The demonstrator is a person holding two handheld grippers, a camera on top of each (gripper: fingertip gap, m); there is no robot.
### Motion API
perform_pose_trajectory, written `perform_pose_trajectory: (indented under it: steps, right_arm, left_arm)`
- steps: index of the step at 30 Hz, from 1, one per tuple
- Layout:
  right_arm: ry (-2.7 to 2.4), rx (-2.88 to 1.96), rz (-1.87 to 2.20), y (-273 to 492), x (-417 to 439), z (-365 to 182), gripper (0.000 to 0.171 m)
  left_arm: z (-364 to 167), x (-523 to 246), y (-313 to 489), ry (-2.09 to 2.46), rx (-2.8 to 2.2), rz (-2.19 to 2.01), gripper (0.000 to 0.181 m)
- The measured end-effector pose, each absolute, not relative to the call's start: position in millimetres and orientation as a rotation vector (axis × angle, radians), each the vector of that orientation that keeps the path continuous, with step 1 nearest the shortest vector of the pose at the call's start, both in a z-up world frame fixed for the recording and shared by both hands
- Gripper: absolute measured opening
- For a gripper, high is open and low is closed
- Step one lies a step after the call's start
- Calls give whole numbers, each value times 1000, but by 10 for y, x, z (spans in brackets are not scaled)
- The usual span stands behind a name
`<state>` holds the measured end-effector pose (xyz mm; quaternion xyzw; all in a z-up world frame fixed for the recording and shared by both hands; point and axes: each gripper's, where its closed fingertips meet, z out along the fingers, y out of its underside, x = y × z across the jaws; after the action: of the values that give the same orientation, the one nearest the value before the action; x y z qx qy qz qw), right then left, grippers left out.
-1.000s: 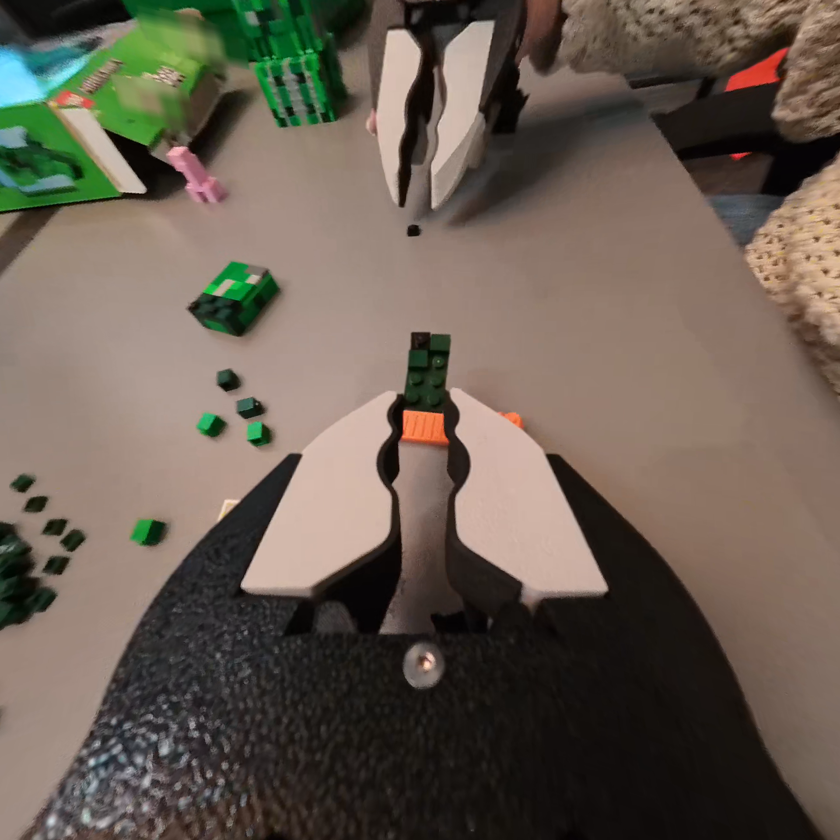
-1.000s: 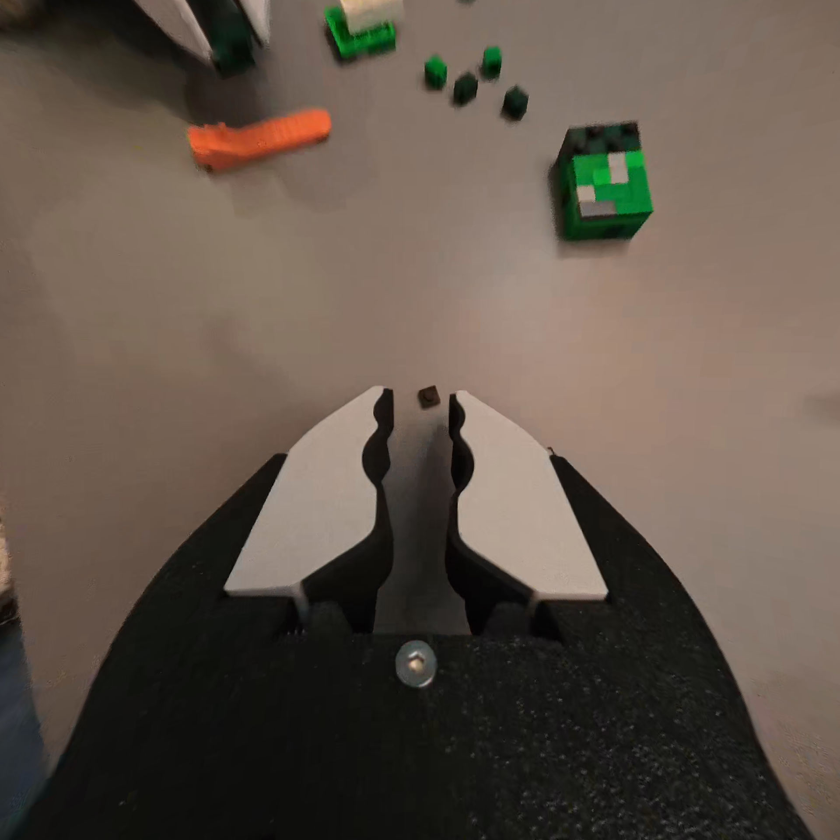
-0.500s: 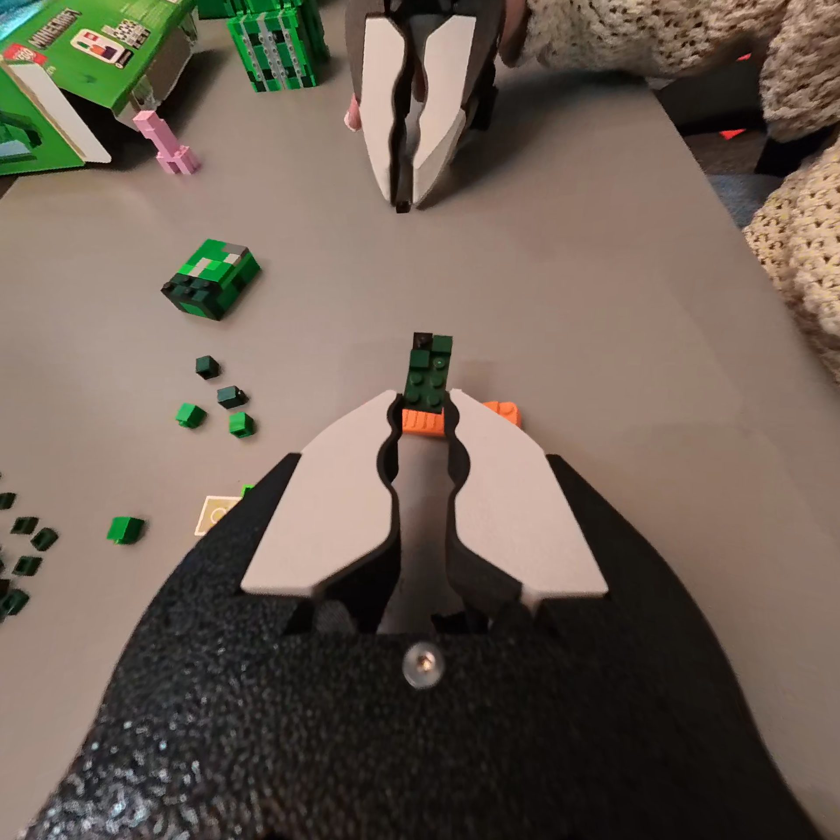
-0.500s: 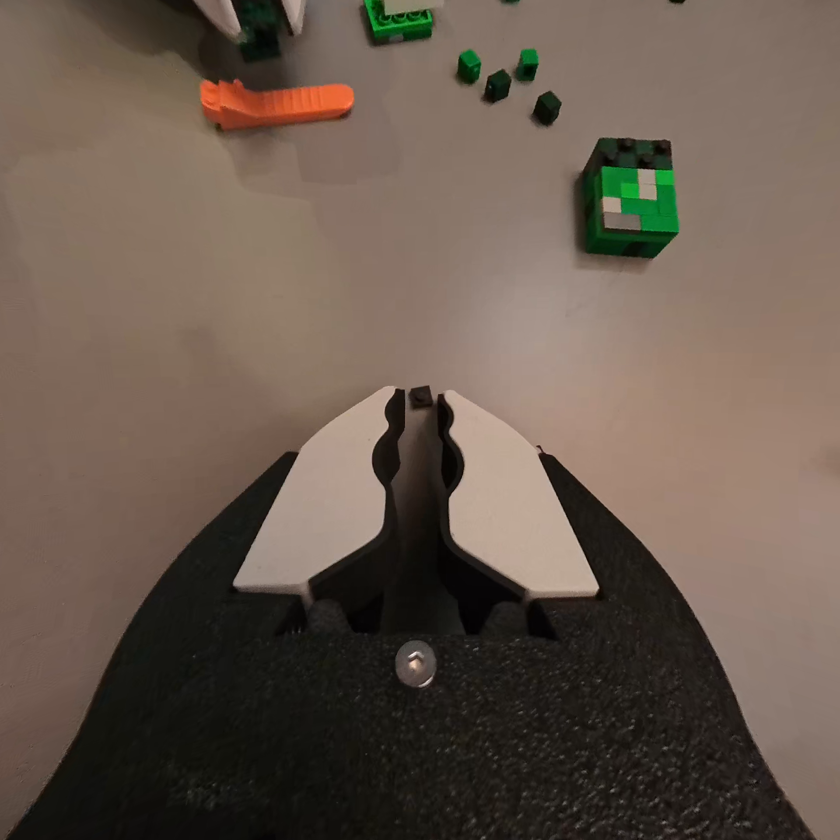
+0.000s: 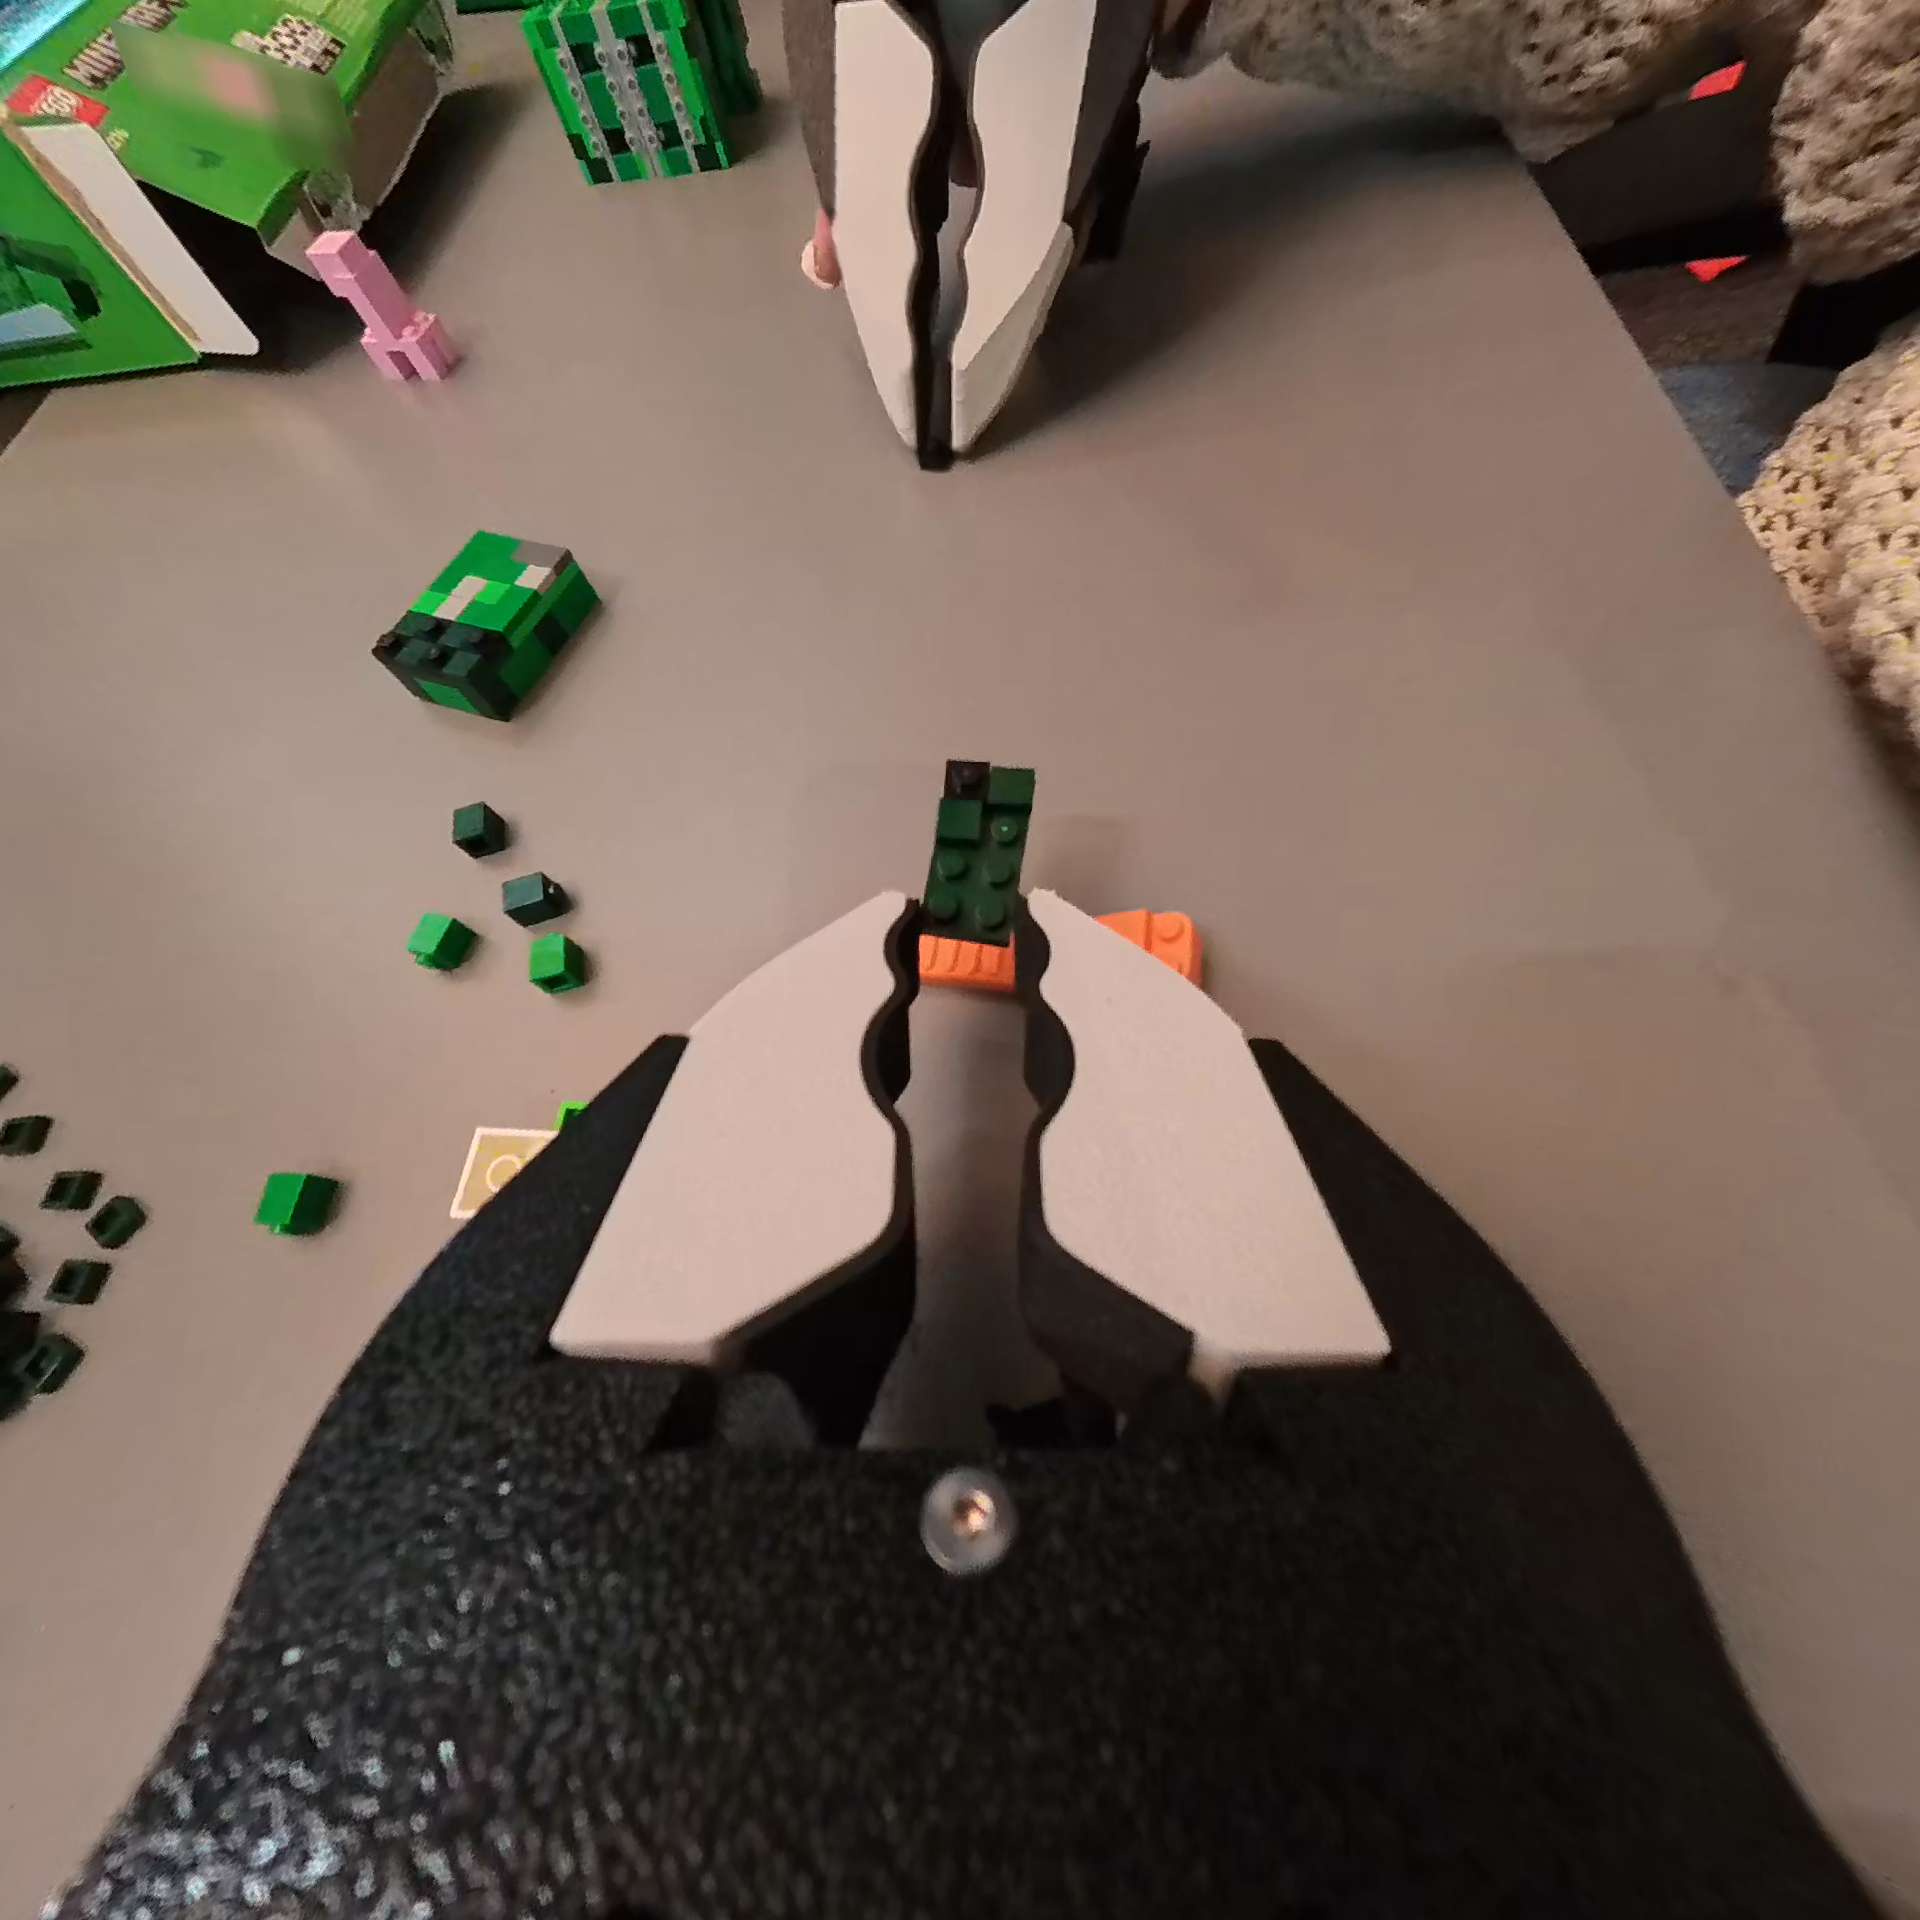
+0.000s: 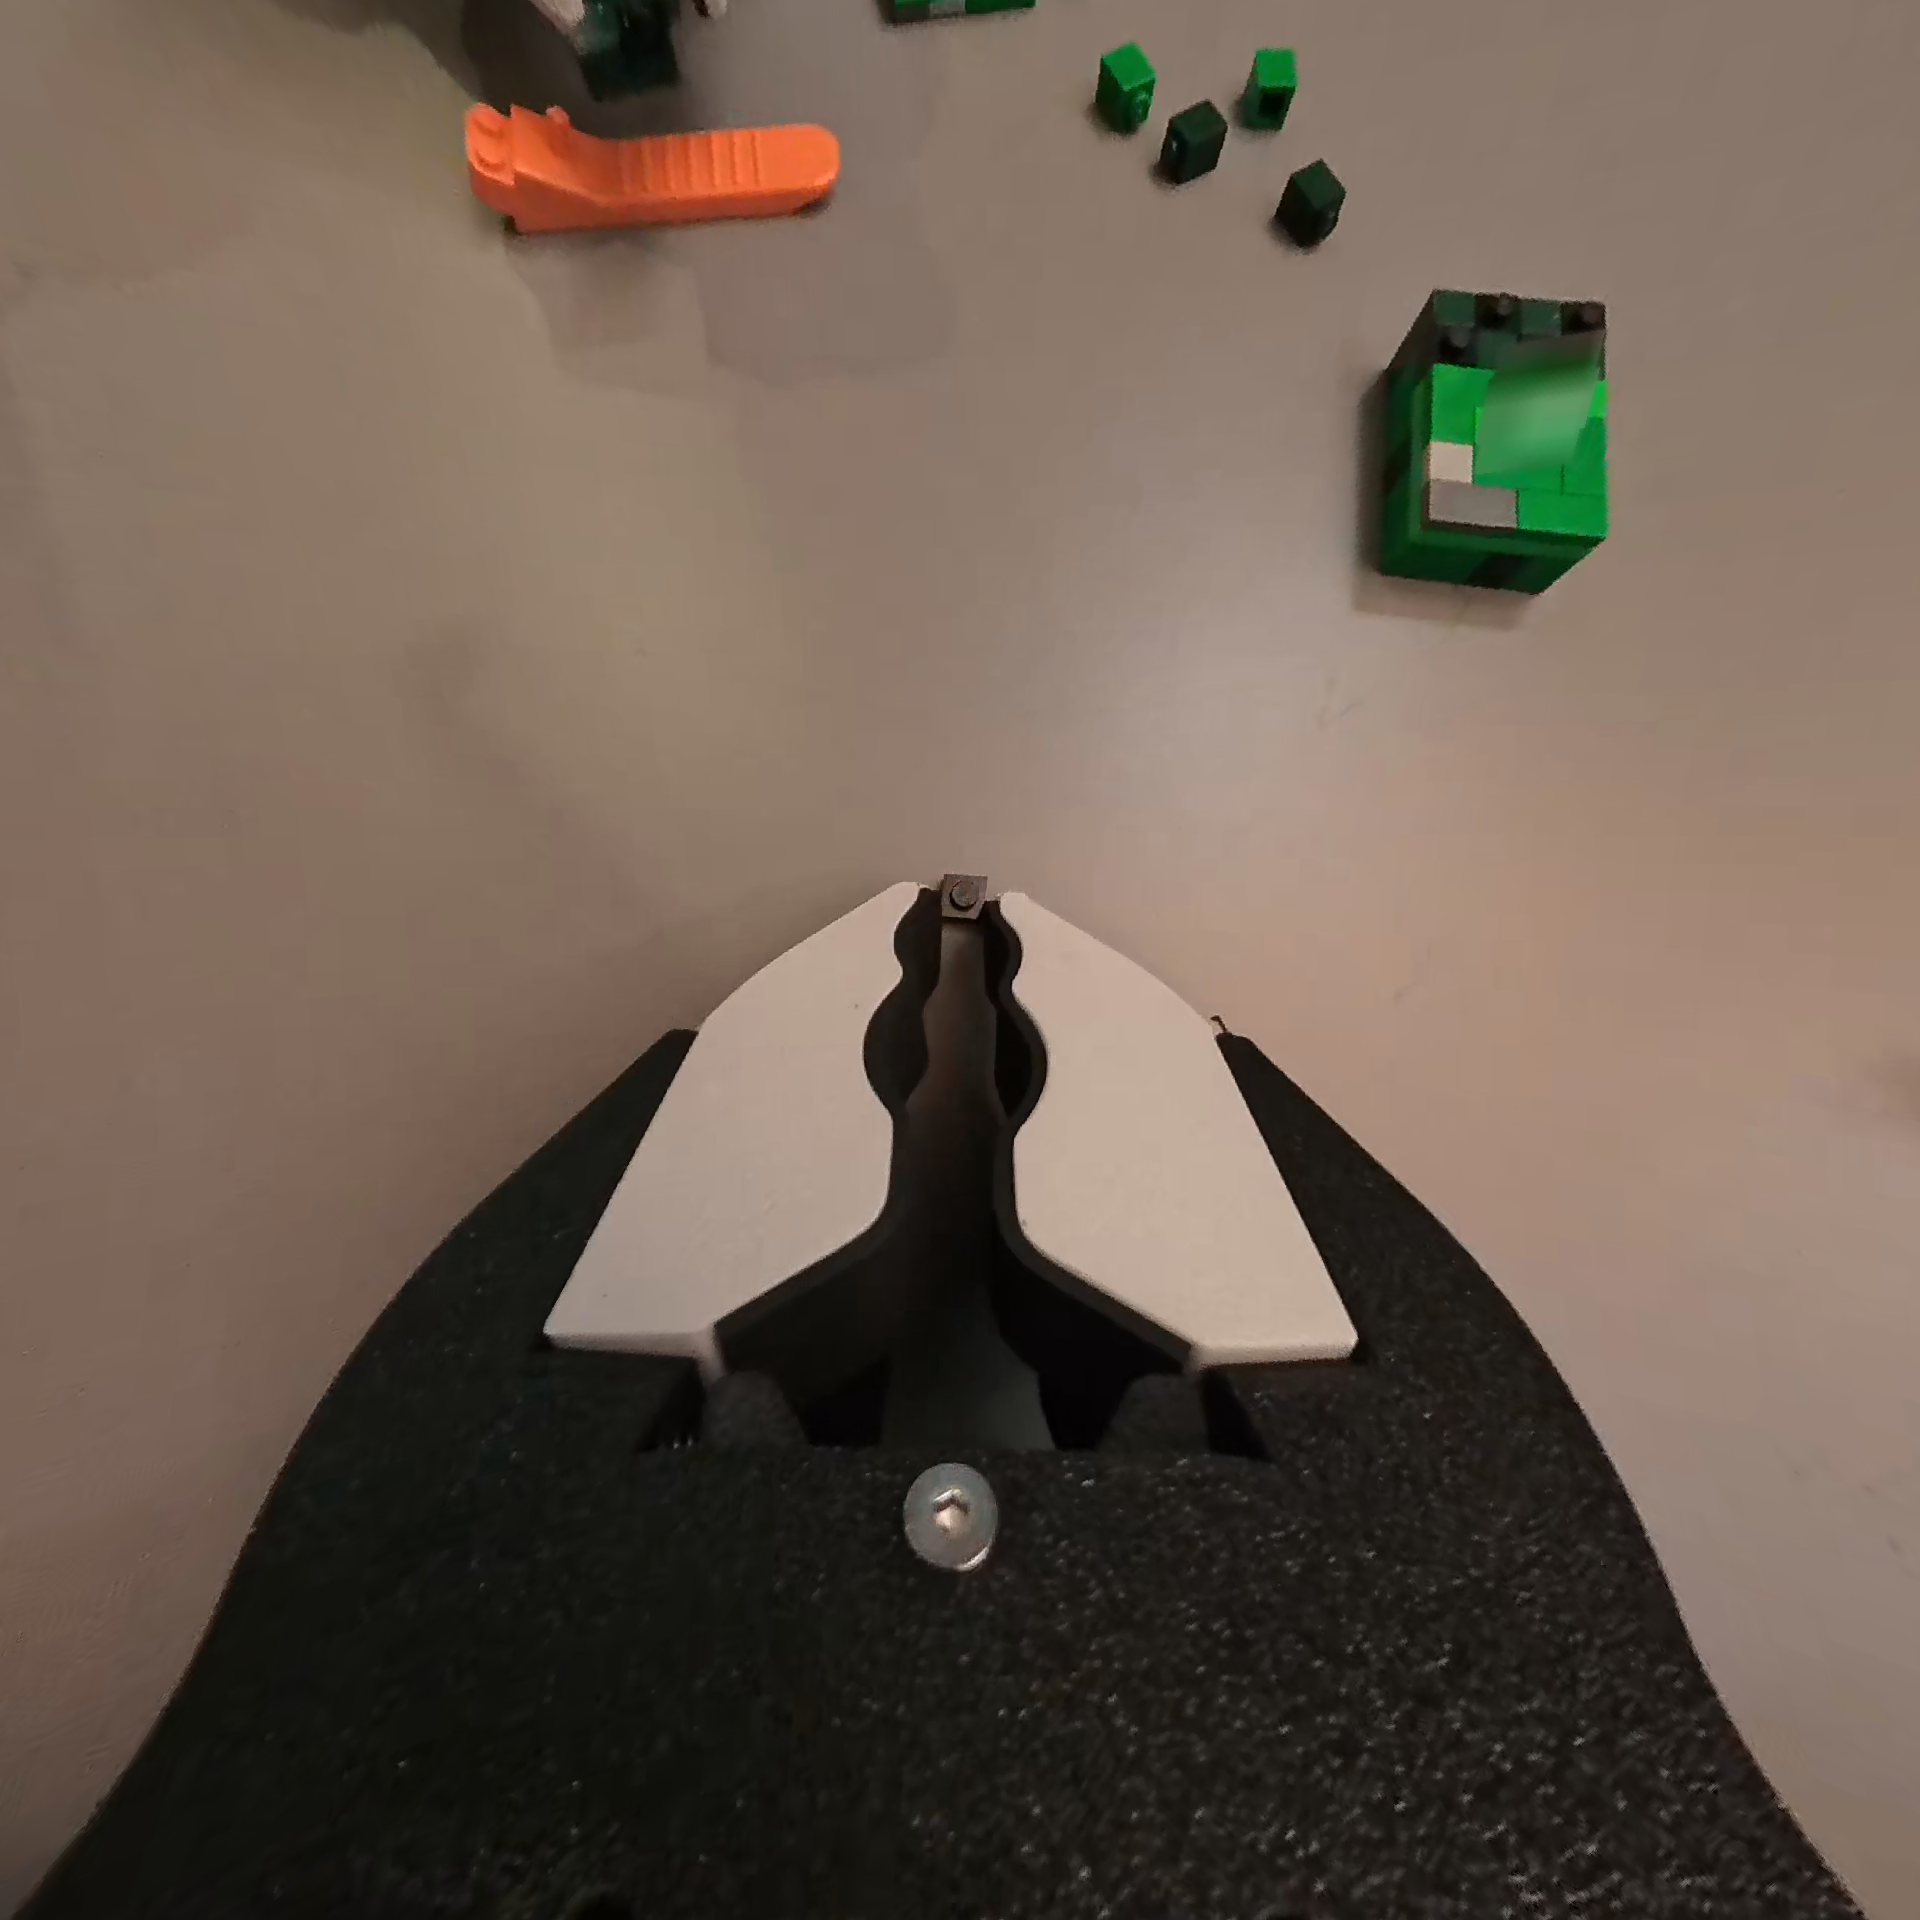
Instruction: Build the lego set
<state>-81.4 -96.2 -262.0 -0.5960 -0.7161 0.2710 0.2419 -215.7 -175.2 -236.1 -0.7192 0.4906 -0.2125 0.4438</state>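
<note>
Tiny black stud (image 6: 963, 896) between hand-held gripper (image 6: 961, 902) fingertips

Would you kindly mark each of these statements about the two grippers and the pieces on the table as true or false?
1. The right gripper is shut on a tiny black piece. True.
2. The left gripper holds a pink figure. False: it is shut on a dark green plate assembly; the pink figure stands on the table near the green box.
3. The orange tool lies on the table. True.
4. The green cube build sits between the right gripper's fingers. False: it rests apart, off to the side.
</note>
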Motion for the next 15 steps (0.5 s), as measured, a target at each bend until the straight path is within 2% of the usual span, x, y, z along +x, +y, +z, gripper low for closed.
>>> perform_pose_trajectory:
  steps: [15]
  right_arm:
    - [-1935,-1454,801,-1451,-1552,-2364,7]
  left_arm:
    - [-2375,-2192,-1705,1177,-1821,-511,16]
